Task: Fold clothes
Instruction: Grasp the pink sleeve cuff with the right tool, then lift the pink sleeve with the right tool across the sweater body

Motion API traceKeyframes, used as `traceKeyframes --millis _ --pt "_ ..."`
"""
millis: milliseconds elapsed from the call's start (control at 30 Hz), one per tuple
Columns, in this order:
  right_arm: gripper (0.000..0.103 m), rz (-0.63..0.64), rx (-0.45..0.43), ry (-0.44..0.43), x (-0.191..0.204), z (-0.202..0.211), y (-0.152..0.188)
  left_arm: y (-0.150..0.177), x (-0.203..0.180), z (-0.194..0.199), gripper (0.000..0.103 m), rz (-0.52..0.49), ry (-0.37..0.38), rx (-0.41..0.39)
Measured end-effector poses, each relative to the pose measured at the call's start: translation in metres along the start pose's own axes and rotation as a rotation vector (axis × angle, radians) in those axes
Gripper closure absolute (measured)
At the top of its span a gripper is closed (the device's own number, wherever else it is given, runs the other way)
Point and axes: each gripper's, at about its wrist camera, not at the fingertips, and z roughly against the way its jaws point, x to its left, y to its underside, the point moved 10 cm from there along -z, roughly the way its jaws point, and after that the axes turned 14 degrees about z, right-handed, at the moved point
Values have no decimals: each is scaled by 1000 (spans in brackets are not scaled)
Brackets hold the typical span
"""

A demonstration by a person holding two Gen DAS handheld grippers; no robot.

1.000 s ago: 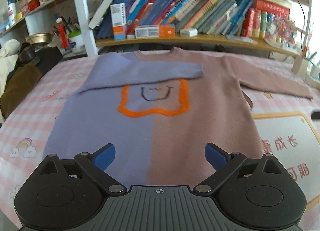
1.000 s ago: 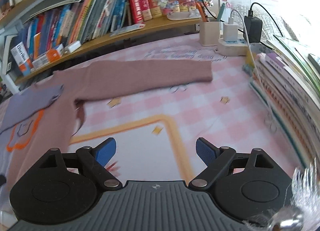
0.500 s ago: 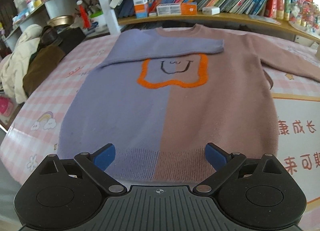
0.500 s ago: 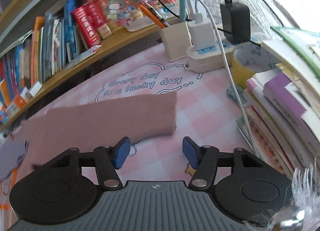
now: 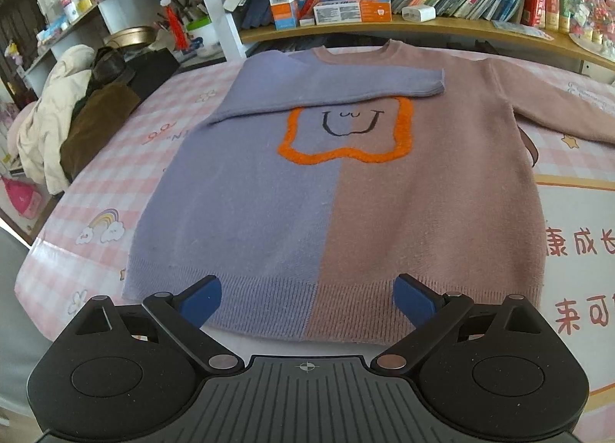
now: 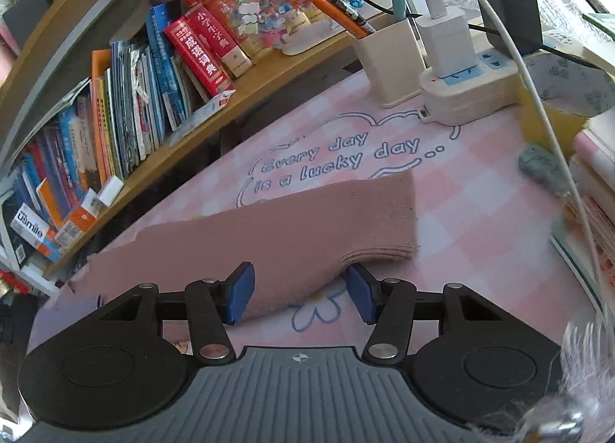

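Knit: two-tone sweater (image 5: 338,189), flat on table, purple sleeve (image 5: 326,87) folded.
Change: right gripper (image 6: 300,295) reached pink sleeve (image 6: 292,239), closing, cuff between jaws.
Left gripper (image 5: 307,299): spread, idle.
Next: fold pink sleeve.

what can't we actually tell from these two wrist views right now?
- Right gripper, right wrist view: jaws closing around the pink sleeve near its cuff; pad contact unclear, the fabric hides it.
- Sweater, left wrist view: pink sleeve's end cut off by the right edge.
- Sweater hem middle: hidden behind the left gripper body.
- Right wrist view, lower right: a blurred fuzzy thing, unidentifiable.
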Motion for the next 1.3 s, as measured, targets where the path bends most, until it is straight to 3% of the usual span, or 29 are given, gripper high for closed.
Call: traceKeyframes --millis 200,267,467,900,1067,1300 --pt "56 -44 -18 47 -20 -2 -14 0 2 0 5 6 -10 3" --pt "70 -48 -6 58 -26 0 -14 -1 1 0 5 7 -7 2" --pt "97 -73 23 65 -37 2 -11 -4 -6 0 5 -12 18 -10" --pt "98 4 -101 -34 24 37 -58 -14 4 -4 5 13 68 -44" --pt "98 58 -143 -75 74 47 -78 -19 17 -8 5 22 114 -64" --pt "98 136 -179 -104 163 48 -86 -43 59 -9 5 22 210 -156"
